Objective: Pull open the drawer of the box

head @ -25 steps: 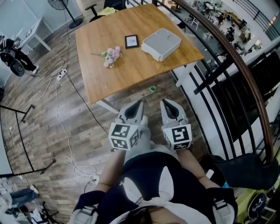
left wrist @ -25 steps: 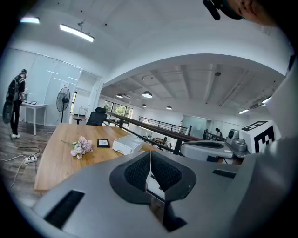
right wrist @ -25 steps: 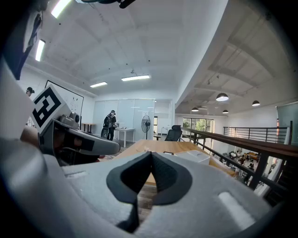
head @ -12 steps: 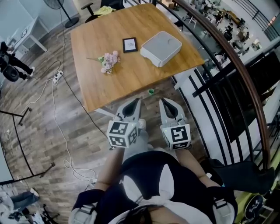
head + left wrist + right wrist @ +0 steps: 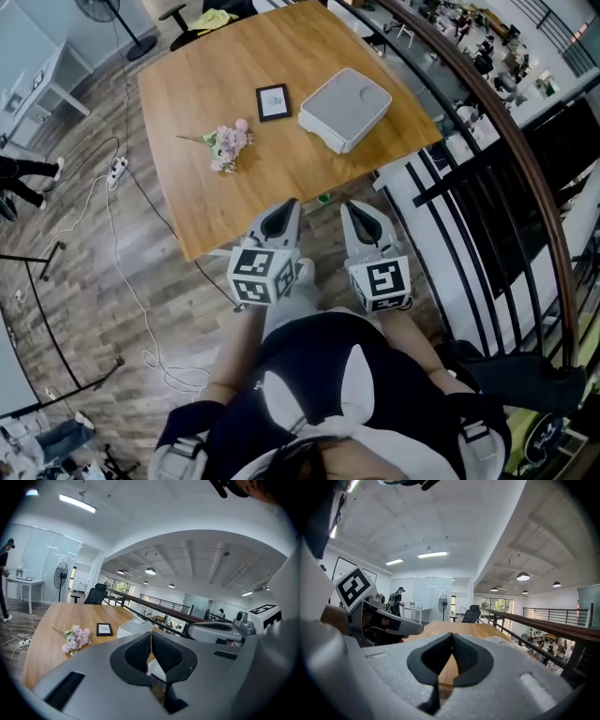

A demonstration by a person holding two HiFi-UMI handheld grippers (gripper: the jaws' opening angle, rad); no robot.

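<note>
Box [image 5: 344, 97]: on the table [image 5: 202, 202], far right, well apart from you | your left gripper [image 5: 289, 208] and right gripper [image 5: 352, 210]: both closed, empty | handling: probably light, rigid, slides easily; steady its top, pull the drawer front.

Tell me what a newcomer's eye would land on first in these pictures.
The broad light-wood table fills the upper head view, carrying a flat white rectangular box at right, a small black-framed picture beside it and a bunch of pale pink flowers further left. Just short of its near edge, the grey left gripper and right gripper hover side by side, both shut and empty. A dark curved railing sweeps down the right.
</note>
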